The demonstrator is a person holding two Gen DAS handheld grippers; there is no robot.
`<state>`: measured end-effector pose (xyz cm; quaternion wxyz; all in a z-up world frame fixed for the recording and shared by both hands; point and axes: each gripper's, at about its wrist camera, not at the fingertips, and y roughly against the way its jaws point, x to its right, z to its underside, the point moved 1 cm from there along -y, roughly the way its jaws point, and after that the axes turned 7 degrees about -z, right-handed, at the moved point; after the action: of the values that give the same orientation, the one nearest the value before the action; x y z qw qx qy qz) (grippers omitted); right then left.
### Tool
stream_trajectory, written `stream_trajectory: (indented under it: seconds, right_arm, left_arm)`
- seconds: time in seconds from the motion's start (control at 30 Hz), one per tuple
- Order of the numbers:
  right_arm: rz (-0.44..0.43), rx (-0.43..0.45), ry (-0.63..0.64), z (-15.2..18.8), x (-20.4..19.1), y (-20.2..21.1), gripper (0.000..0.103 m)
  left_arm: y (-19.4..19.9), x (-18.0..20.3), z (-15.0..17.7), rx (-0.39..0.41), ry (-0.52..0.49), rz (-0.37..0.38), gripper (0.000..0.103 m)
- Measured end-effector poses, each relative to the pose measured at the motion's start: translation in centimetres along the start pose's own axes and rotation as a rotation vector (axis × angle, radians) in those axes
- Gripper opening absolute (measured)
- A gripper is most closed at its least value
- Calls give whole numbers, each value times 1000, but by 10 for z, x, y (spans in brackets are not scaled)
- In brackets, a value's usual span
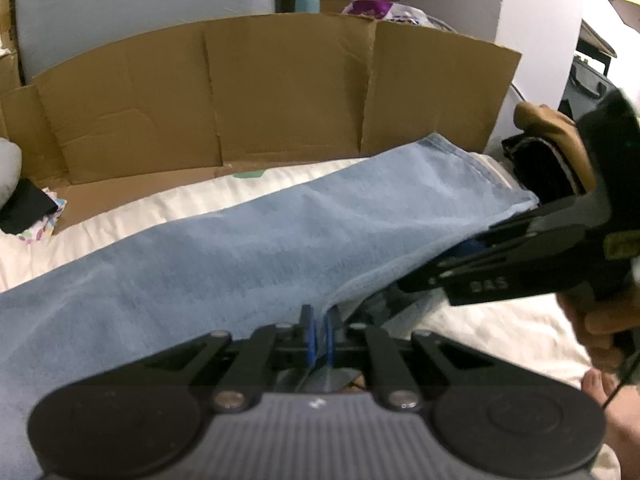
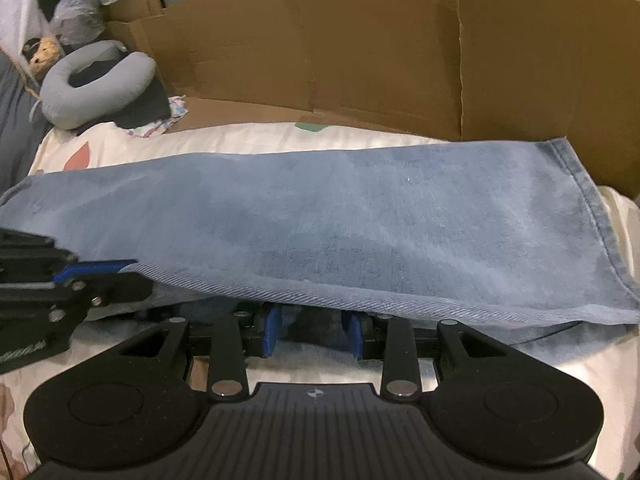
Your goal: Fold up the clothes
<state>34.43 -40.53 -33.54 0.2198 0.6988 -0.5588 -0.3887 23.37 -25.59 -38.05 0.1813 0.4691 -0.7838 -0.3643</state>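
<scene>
Left wrist view: jeans [image 1: 240, 232], light blue denim, lie folded lengthwise across a cream bedsheet [image 1: 500, 328], hem end toward 2 o'clock, rest running off at 8 o'clock. Left tongs [image 1: 319, 334] are pinched almost fully closed on the near denim edge at 6 o'clock, cloth caught between the blue pads. Right tongs [image 2: 312, 334] stand partly open at 6 o'clock in the right wrist view, the near fold draped over the tips; pads don't visibly press cloth, so no grip there as far as I can tell. Cardboard wall [image 2: 360, 40] stands behind at 12 o'clock, grey neck pillow [image 2: 92, 84] at 10 o'clock.

Risks: left pinch may catch only the top layer, so a lift would peel layers apart and spoil the fold. Right side unheld means denim sags or twists on lifting. Heavy denim can slip from a thin edge pinch.
</scene>
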Motion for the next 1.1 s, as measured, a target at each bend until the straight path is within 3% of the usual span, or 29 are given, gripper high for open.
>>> stream_trajectory:
  seconds: [0.2,0.43,0.9,1.1]
  right_arm:
    - [-9,-85,-31,15,6,-14,39]
    - [-2,-90,47,35,-1,-5,39]
    - [-17,-114,44,40,1,3,39]
    - [-32,-150,26,41,0,10,39]
  left_arm:
    - [1,-1,1,-2,0,9,6]
    - [-1,3,7,-11,-17,13,6]
    - [-24,20,39,-109,-112,20,6]
    - [-24,25,46,-128,-147,9,13]
